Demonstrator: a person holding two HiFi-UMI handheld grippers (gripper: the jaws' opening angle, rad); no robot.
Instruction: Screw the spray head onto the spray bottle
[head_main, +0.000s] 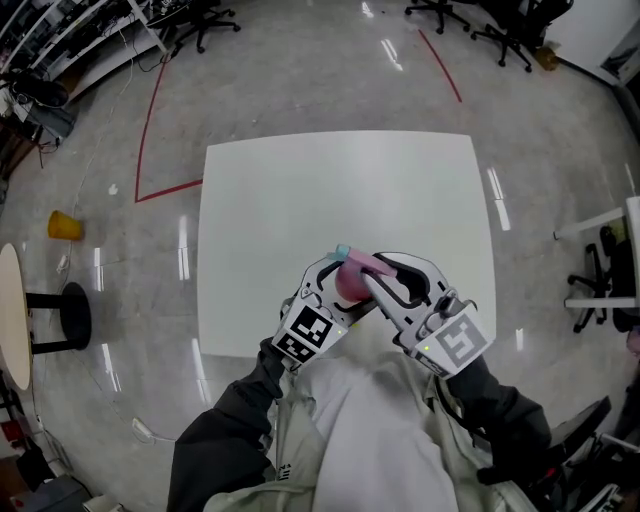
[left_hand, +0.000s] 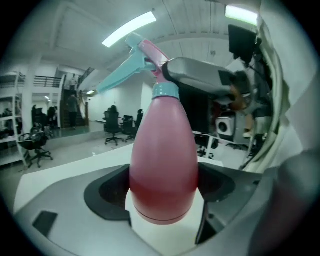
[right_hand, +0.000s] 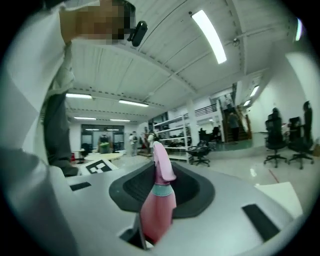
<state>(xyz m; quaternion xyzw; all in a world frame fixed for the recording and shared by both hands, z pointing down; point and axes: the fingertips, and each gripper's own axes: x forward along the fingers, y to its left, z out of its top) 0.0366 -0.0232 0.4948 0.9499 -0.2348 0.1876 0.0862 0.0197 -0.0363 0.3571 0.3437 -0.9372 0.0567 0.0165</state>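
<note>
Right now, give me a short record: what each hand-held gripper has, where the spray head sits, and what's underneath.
Left hand-held gripper: closed on the body of the pink spray bottle
Right hand-held gripper: closed around the spray head
Spray head: on the bottle's neck, teal collar and trigger
Bottle position: held in the air, off the table
Underneath: white table

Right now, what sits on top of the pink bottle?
The spray head sits on the spray bottle. Its teal collar hides the neck; the right hand-held gripper covers the head's back.
</note>
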